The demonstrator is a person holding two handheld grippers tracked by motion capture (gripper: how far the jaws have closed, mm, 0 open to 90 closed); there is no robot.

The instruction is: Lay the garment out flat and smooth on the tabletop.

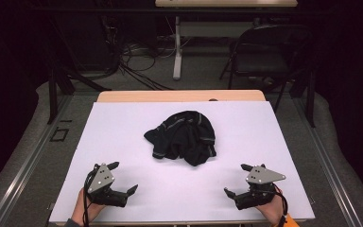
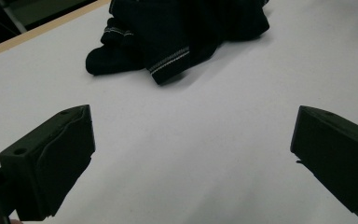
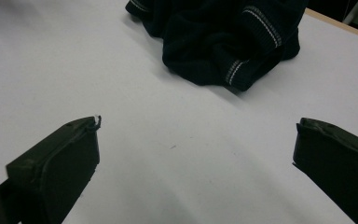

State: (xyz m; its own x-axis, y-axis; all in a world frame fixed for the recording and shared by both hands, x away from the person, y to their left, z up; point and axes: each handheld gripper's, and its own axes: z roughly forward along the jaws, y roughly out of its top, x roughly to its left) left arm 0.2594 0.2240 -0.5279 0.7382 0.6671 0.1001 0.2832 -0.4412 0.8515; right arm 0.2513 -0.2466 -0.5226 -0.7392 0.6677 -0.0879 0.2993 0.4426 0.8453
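Dark garment (image 1: 183,137), crumpled in a loose heap, lying near the middle of the white table top (image 1: 264,142), a little toward the far side. Black or very dark navy knit, with thin pale stripes at cuffs and hem. One striped edge poking out of the heap toward the near left, another at the near right.

In the left gripper view, same garment (image 2: 177,37) ahead of the jaws and well apart from them, a striped cuff nearest, bare white surface between. In the right gripper view, garment (image 3: 223,42) again ahead and clear of the jaws, two striped bands showing on the folds.

Nearer than the garment and to its left: left gripper (image 1: 123,178), held in a hand at the near edge of the table, jaws spread wide with nothing between them, pointing toward the garment. Nearer than the garment and to its right: right gripper (image 1: 237,179), likewise in a hand at the near edge, jaws wide apart and empty, also turned toward the garment. Both well apart from the cloth, touching none of it. Grey three-cornered plate on top of each.

Beyond the garment: a strip of bare wooden table edge (image 1: 179,96), then grey floor, a tangle of cables (image 1: 137,61), a white table leg (image 1: 177,47), and a dark folding chair (image 1: 269,52) off to the far right.
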